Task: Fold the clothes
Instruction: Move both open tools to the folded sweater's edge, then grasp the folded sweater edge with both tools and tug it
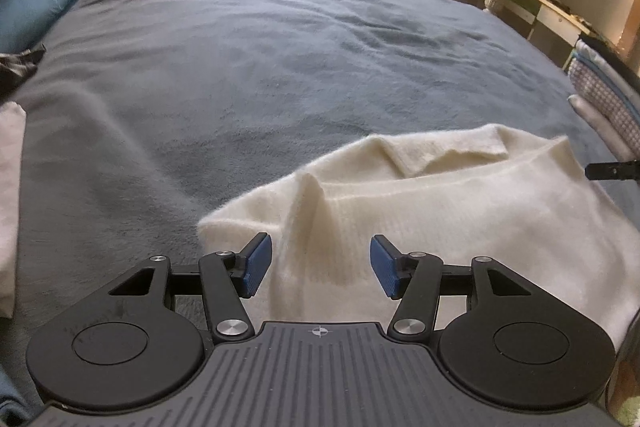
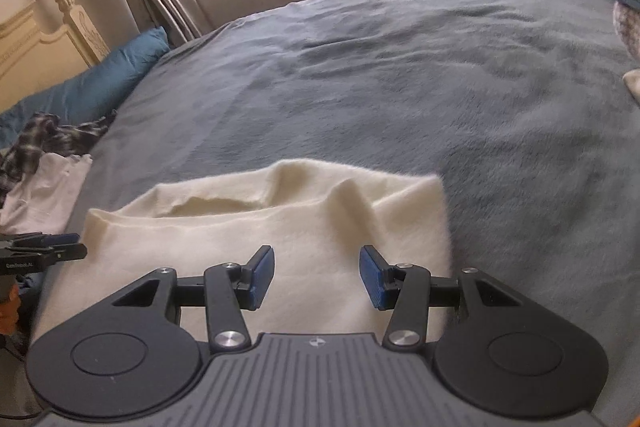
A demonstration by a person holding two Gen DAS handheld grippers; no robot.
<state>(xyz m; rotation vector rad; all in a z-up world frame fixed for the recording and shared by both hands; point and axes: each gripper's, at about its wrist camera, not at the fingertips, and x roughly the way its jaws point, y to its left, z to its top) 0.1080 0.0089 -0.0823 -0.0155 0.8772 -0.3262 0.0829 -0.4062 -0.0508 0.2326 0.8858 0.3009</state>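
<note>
Left gripper (image 1: 321, 269) and right gripper (image 2: 317, 275) both stand wide open with blue-padded fingers (image 1: 257, 270) holding nothing, each poised just above the near part of the cream knitted fleecy garment (image 1: 440, 211). That garment lies loosely folded, with a raised ridge, at the near edge of the grey-blue plush bedspread (image 1: 260, 67). Beyond the spread's left side sit a teal pillow (image 2: 100, 83) and a dark checked cloth (image 2: 48, 139) beside a white crumpled cloth (image 2: 44, 187).
</note>
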